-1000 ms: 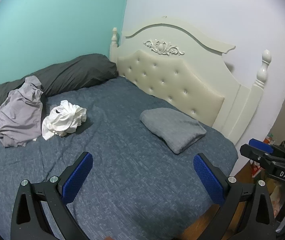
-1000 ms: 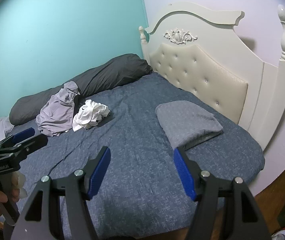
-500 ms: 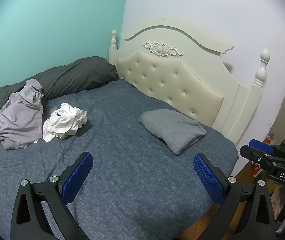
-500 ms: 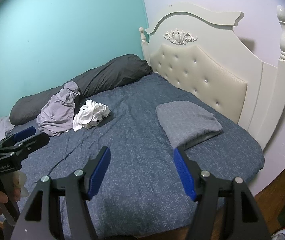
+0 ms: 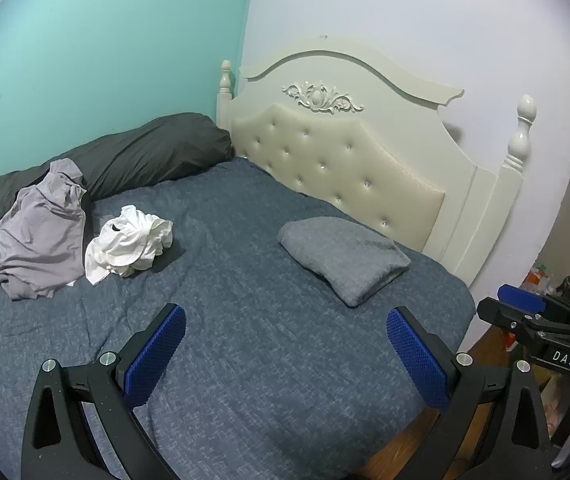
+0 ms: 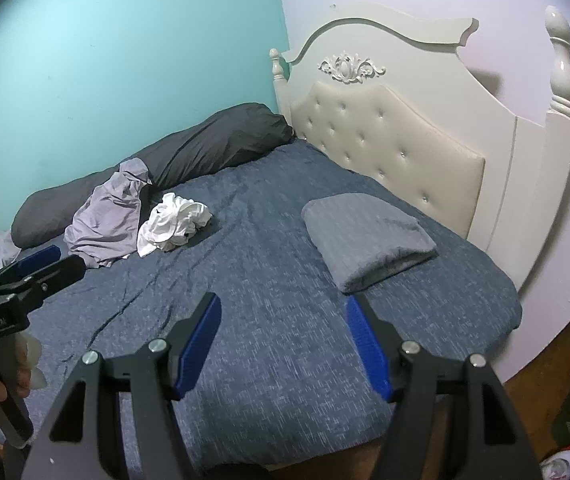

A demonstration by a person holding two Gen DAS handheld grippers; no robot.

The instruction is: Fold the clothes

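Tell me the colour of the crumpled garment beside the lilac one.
White, with a small dark mark; clearest in the left wrist view.

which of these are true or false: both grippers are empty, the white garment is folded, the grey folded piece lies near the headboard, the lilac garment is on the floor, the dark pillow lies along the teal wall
1. Both grippers are empty. True: the left gripper and the right gripper stand open over the bed with nothing between the pads.
2. The white garment is folded. False: it lies crumpled in a heap.
3. The grey folded piece lies near the headboard. True.
4. The lilac garment is on the floor. False: it lies bunched on the bed, beside the white garment and partly against the dark pillow.
5. The dark pillow lies along the teal wall. True.
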